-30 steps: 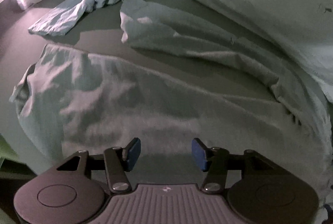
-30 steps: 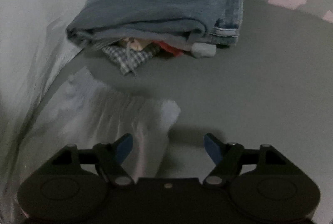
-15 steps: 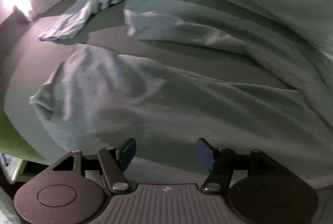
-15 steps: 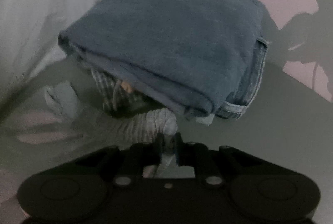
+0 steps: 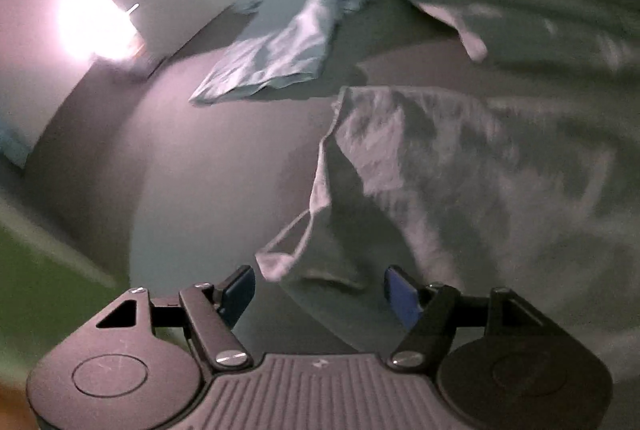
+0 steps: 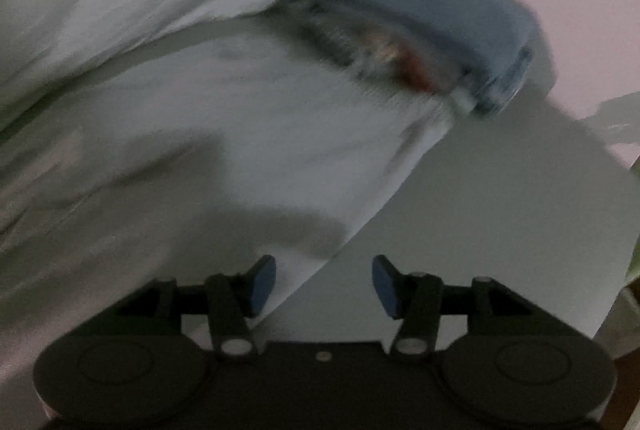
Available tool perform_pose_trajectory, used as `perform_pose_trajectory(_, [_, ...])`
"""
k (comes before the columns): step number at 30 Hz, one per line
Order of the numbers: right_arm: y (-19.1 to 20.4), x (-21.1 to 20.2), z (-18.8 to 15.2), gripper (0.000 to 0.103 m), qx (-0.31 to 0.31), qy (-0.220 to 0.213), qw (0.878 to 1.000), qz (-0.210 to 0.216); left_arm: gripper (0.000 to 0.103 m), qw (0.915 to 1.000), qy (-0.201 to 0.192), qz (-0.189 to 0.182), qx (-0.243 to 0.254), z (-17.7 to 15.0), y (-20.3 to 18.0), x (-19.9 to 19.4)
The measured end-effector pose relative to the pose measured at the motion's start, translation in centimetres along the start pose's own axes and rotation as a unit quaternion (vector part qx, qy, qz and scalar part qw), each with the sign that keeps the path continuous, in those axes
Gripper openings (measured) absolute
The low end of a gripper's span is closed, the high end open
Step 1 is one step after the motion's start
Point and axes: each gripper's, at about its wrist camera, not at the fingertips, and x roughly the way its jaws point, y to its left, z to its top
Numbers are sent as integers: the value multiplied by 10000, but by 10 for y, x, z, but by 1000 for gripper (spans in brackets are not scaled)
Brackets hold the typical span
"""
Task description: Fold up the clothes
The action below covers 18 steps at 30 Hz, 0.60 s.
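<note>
Left hand-held gripper [image 5: 318,288] jaws apart over a corner of the pale garment [image 5: 460,166], nothing pinched. Right hand-held gripper [image 6: 324,284] just reopened, jaws apart over the garment's edge on the bed [image 6: 500,210]. Farther off, blue top [image 5: 276,54], blurry folded stack [image 6: 420,18].

No legible text, label, brand name, number or sign appears in either wrist view. The only mark is a small pale emblem [image 5: 319,364] on the ribbed body of the left gripper [image 5: 319,290], too small and blurred to read as a letter or logo. The cloth and bedding in both views carry no readable print.
</note>
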Motion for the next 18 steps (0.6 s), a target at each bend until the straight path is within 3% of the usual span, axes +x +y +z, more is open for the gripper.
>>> perform_pose_trajectory(1, [12,-5,-8,55,-183,24,9998,53,54,9997,-31,-2,231,-1,0,6])
perform_pose_trajectory(2, [23,-10,-16,55,-394,24,9992,76,18,9991,-52,0,418,-2,1,10])
perform_pose_trajectory(3, [32,-15,-23,55,-597,1,9982,113,5,9987,-54,-5,508,-1,3,12])
perform_pose_trajectory(5, [47,-24,-30,55,-885,-49,9959,198,5,9992,-15,-26,394,2,14,9])
perform_pose_trajectory(8, [64,-30,-34,55,-1064,-55,9940,230,5,9995,86,-103,-288,4,44,-9])
perform_pose_trajectory(12, [76,-26,-41,55,-1236,68,9917,332,9,9901,390,-431,-1280,-4,83,-23])
perform_pose_trajectory(15, [79,-16,-47,55,-1278,300,9905,418,11,9874,821,-90,-1348,-14,85,-4])
perform_pose_trajectory(18, [80,-14,-46,60,-1349,275,9894,472,16,9879,1009,71,-1179,-21,80,2])
